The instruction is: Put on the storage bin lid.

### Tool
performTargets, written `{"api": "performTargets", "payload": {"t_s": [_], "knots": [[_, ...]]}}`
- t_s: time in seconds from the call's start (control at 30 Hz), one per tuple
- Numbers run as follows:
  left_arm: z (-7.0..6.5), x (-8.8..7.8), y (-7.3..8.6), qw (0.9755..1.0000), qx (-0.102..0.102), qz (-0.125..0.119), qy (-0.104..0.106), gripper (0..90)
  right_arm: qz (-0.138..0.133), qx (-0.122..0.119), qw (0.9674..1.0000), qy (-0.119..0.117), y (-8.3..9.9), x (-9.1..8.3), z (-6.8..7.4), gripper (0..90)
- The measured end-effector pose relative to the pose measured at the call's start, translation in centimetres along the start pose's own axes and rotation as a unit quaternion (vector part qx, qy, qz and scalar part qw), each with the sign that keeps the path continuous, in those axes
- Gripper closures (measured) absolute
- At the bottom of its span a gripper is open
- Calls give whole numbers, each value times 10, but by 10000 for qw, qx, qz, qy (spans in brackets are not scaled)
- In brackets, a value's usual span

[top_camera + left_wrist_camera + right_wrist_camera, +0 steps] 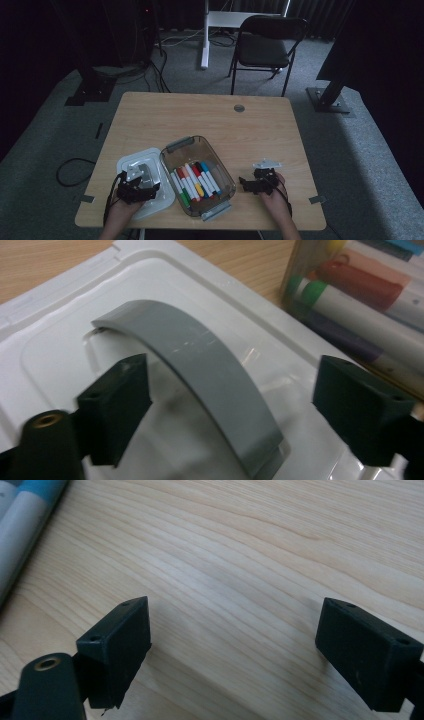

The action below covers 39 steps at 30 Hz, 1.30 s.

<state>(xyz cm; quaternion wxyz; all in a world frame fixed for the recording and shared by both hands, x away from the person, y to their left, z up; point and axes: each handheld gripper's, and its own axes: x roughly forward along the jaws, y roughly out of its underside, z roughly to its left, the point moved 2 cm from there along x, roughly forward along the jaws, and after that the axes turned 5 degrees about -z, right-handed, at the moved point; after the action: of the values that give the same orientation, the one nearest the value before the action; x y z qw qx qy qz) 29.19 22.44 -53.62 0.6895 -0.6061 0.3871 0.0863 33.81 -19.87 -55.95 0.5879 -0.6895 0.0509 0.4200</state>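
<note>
Lid [145,180] off, near table's [200,115] front left corner; left gripper [230,390] wide astride grey handle [200,375], ungripped. Right gripper [235,650] wide, empty. Marker box [197,175] still uncovered.

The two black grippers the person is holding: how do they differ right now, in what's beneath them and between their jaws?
The left gripper hovers over the white lid, while the right gripper sits over bare wooden table. The left gripper's jaws straddle the lid's grey handle without pressing on it; the right gripper's jaws have nothing between them. The left lies beside the clear marker box on one side, the right on the other. Both are open.
</note>
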Motion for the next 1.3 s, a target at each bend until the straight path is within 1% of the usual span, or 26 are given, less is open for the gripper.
{"api": "performTargets", "payload": {"t_s": [0.07,0.1,0.17,0.2,0.27,0.3,0.37,0.4,0.43,0.5,0.57,0.63,0.7,0.77,0.87,0.9,0.97,1.0,1.07,1.1,1.13,1.17,1.2,1.23,1.27,1.3], "knots": [[0,1,0,10000,14,14,-24,203,-19,5,10000,23,0,0,2,142],[0,1,1,10000,-19,20,7,267,-102,42,9999,-26,-2,-2,5,142],[0,2,1,10000,-8,45,-26,328,-218,74,9997,-21,-5,-6,8,142],[1,2,2,10000,-56,42,-13,359,-281,55,9996,-57,-6,-8,9,142],[2,2,2,10000,-64,40,-18,432,-322,29,9995,-46,-7,-9,11,142],[2,2,2,10000,-69,36,-3,432,-349,-4,9994,-62,-9,-10,13,141],[4,2,2,10000,-93,26,23,520,-416,-60,9990,-163,-10,-11,18,139],[4,2,2,10000,-93,26,23,541,-416,-60,9990,-163,-10,-11,18,139],[5,1,2,9999,-165,33,20,558,-425,-149,9987,-245,-11,-11,24,139],[8,1,2,9998,-209,43,-52,590,-406,-189,9987,-262,-10,-10,27,139],[12,-1,2,9995,-239,49,-197,620,-368,-213,9986,-306,-9,-10,29,139],[17,-2,2,9990,-334,31,-283,657,-305,-140,9987,-380,-8,-10,31,139],[23,-4,2,9985,-455,-30,-308,683,-313,-108,9983,-478,-7,-11,34,139],[26,-7,2,9980,-503,-103,-372,686,-315,-128,9981,-509,-6,-11,36,139],[32,-13,1,9972,-594,-198,-398,691,-334,-158,9974,-626,-5,-11,39,139],[34,-15,1,9969,-638,-217,-400,691,-343,-171,9968,-698,-5,-11,40,139],[40,-20,0,9964,-734,-257,-348,692,-335,-205,9964,-746,-5,-11,42,139],[41,-22,0,9960,-778,-282,-325,692,-317,-228,9959,-812,-5,-10,44,139],[45,-28,0,9957,-822,-314,-275,693,-310,-282,9955,-854,-5,-10,47,139],[46,-31,0,9953,-873,-339,-250,693,-312,-296,9949,-914,-6,-10,49,142],[47,-34,-1,9952,-881,-356,-241,693,-314,-331,9949,-902,-6,-10,51,151],[48,-37,-1,9952,-877,-375,-239,693,-317,-367,9953,-840,-6,-10,52,156],[49,-40,-2,9949,-888,-400,-244,693,-312,-377,9952,-852,-7,-11,53,157],[49,-43,-3,9949,-887,-421,-239,693,-375,-372,9944,-918,-7,-11,54,152],[50,-47,-4,9950,-874,-438,-226,693,-386,-335,9938,-982,-6,-11,55,146],[50,-50,-5,9949,-878,-455,-211,693,-366,-356,9932,-1043,-6,-11,56,143]]}}
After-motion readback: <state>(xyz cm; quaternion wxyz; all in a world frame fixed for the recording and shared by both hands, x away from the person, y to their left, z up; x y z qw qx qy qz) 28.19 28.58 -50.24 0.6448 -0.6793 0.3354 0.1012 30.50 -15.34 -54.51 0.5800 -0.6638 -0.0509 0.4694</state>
